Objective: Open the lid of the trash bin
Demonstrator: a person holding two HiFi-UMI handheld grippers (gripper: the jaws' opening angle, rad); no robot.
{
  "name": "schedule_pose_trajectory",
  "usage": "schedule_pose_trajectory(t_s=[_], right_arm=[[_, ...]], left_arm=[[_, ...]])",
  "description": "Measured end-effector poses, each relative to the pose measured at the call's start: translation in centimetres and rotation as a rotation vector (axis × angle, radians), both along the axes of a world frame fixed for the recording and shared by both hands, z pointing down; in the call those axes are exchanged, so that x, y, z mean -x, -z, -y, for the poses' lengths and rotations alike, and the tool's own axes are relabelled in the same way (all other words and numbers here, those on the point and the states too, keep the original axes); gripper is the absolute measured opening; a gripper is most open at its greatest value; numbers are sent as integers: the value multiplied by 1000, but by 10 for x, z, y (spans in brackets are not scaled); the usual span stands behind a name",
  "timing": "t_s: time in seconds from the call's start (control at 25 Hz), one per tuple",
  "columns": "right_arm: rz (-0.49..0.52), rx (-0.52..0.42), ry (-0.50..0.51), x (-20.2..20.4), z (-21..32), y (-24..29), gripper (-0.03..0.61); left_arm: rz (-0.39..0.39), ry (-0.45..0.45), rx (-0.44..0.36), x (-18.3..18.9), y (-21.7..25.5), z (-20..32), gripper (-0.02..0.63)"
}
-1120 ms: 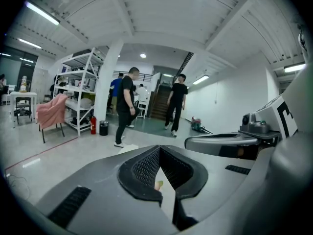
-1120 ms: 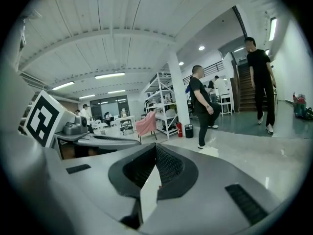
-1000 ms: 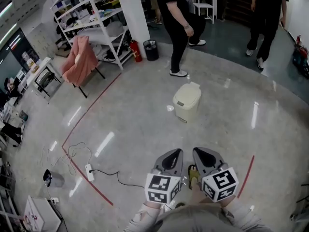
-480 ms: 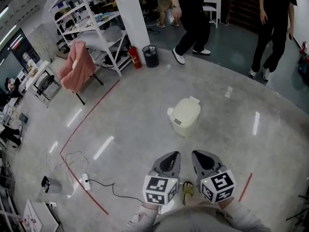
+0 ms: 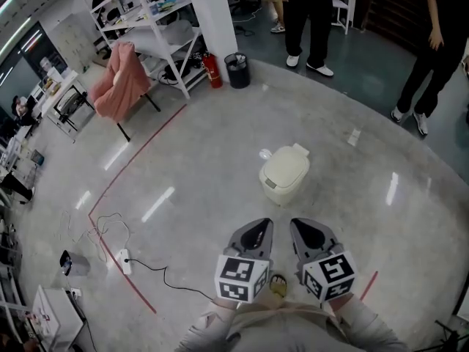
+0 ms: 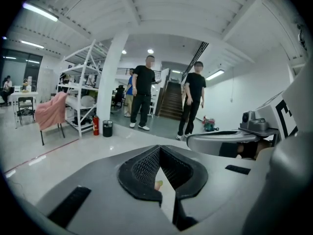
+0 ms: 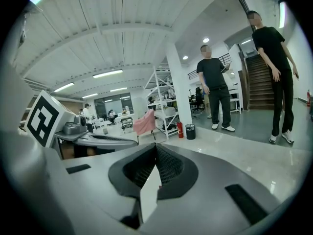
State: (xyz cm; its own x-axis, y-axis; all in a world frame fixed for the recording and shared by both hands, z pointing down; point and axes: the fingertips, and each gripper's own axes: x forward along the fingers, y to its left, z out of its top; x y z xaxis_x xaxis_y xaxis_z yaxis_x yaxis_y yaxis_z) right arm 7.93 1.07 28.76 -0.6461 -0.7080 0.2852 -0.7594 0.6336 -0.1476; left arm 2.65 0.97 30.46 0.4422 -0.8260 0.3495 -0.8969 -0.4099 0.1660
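Note:
A cream trash bin [image 5: 284, 174] stands on the grey floor in the middle of the head view, its lid down. My left gripper [image 5: 256, 228] and right gripper [image 5: 307, 226] are held side by side at the bottom of that view, a good step short of the bin, both pointing toward it. In the left gripper view the left gripper [image 6: 160, 150] has its jaws closed together with nothing between them. The right gripper [image 7: 156, 147] looks the same in the right gripper view. Neither gripper view shows the bin.
A white pillar [image 5: 212, 17], a shelf rack [image 5: 150, 28], a fire extinguisher [image 5: 212, 70] and a small black bin [image 5: 237, 70] stand at the back. A pink cloth [image 5: 117, 86] hangs over a chair at left. A power strip [image 5: 124, 258] with cable lies at lower left. People stand beyond the bin.
The head view has shifted, and the bin now lies slightly lower in it, nearer my grippers. The people in black have moved farther back. Both grippers keep their shut pose.

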Motion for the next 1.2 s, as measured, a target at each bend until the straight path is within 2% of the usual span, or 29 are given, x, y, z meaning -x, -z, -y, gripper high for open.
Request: schedule_pose_trajectory(t_s=[0.56, 0.88, 1.2], right_arm=[[-18, 96, -14, 17, 80, -49, 4], [-70, 159, -33, 43, 147, -101, 4], [-108, 243, -89, 54, 209, -175, 3]], left_arm=[[3, -7, 80, 17, -46, 80, 5], [18, -8, 168, 47, -101, 146, 5], [3, 10, 268, 67, -176, 199, 5]])
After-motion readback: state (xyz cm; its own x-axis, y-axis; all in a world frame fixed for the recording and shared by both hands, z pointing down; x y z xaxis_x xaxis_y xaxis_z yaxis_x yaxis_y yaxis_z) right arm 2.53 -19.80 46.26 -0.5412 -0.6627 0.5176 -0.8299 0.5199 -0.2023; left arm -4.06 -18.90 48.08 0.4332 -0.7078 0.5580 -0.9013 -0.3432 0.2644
